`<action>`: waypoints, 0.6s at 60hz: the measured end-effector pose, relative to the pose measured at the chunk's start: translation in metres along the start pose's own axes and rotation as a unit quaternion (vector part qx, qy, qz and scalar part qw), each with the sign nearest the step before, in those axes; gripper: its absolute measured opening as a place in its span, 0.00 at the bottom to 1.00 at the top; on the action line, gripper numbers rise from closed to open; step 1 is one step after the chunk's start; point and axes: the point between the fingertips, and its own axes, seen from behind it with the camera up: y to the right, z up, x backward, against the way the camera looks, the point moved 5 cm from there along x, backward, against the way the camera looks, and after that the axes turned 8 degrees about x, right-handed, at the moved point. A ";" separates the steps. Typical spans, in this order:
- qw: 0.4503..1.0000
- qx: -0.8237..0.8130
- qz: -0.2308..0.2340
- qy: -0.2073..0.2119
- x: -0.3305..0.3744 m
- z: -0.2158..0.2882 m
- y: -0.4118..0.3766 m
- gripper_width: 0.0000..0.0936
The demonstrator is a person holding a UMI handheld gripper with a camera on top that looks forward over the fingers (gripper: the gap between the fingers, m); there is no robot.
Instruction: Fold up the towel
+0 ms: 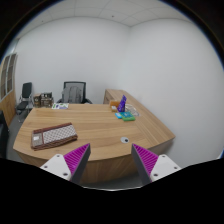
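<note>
My claw wide open, nothing between purple pads, held above near edge of wooden tabletop. Keyboard just beyond left finger, on tabletop. Small dark round thing ahead of right finger. Towel not clearly visible; small teal-green item at far right of tabletop, beside purple bottle, cannot tell if towel. Office chairs behind tabletop, white walls.

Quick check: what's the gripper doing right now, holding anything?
Gripper: open, holding nothing; the fingers hang apart above the near edge of the wooden table, with no towel between them.
</note>
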 end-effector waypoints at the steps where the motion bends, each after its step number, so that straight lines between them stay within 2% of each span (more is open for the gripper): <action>1: 1.000 0.000 0.001 0.000 0.000 0.000 0.000 0.92; 20: 0.998 -0.005 0.052 -0.029 0.015 -0.051 -0.024 0.92; 28: 0.994 0.007 0.100 -0.041 0.018 -0.072 -0.073 0.91; 36: 0.982 0.031 0.180 -0.044 0.013 -0.076 -0.162 0.91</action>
